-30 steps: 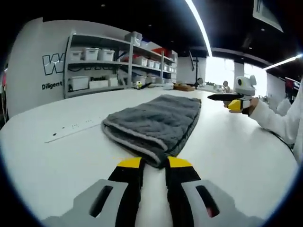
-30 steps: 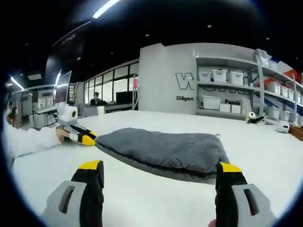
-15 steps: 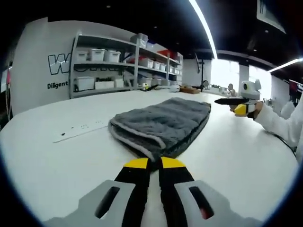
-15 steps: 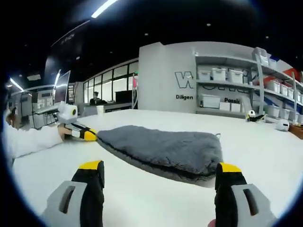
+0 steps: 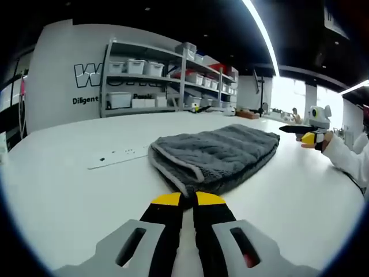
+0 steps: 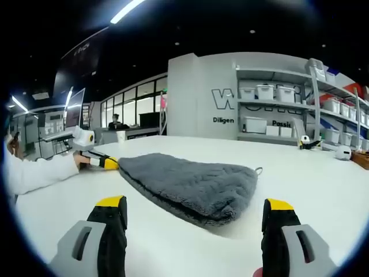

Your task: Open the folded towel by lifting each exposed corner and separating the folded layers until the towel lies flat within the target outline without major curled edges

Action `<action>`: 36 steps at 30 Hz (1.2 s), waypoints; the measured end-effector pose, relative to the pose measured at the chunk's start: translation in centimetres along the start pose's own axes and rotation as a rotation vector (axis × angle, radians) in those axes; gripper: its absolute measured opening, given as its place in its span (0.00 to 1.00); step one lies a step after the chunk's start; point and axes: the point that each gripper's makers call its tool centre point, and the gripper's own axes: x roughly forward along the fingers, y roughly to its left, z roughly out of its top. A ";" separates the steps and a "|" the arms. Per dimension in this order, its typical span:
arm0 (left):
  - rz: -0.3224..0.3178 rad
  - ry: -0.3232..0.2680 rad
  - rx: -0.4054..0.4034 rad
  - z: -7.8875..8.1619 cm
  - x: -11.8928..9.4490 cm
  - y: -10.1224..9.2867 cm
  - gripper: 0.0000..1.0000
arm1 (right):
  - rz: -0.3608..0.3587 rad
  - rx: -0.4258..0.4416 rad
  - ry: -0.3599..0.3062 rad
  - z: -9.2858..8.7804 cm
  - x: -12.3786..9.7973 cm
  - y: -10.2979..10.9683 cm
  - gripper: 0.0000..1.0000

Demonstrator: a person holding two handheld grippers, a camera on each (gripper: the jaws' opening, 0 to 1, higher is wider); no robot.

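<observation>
1. The towel [image 5: 218, 154], just ahead of the left hand-held gripper [image 5: 188, 199], is dark grey with a paler grey edge band.
2. Both hand-held grippers, the right hand-held gripper [image 6: 196, 206] too, have black jaws, yellow tips and grey bodies.
3. The tabletop [image 5: 69, 190] is plain white.

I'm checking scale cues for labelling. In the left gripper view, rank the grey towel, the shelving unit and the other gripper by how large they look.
1. Grey towel
2. Shelving unit, nearly as wide in the picture, but far off, so its true size is surely larger
3. Right gripper, clearly smallest
</observation>
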 end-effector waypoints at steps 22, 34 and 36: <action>0.145 -0.021 -0.050 -0.3 -2.5 5.1 0.05 | -0.005 0.008 -0.013 0.3 -0.2 -0.2 0.98; 0.229 -0.039 -0.085 -0.6 -4.2 7.4 0.05 | -0.008 0.010 -0.016 0.3 -0.3 -0.3 0.98; 0.244 -0.041 -0.090 -0.7 -4.5 7.7 0.05 | -0.012 0.012 -0.017 0.3 -0.3 -0.4 0.98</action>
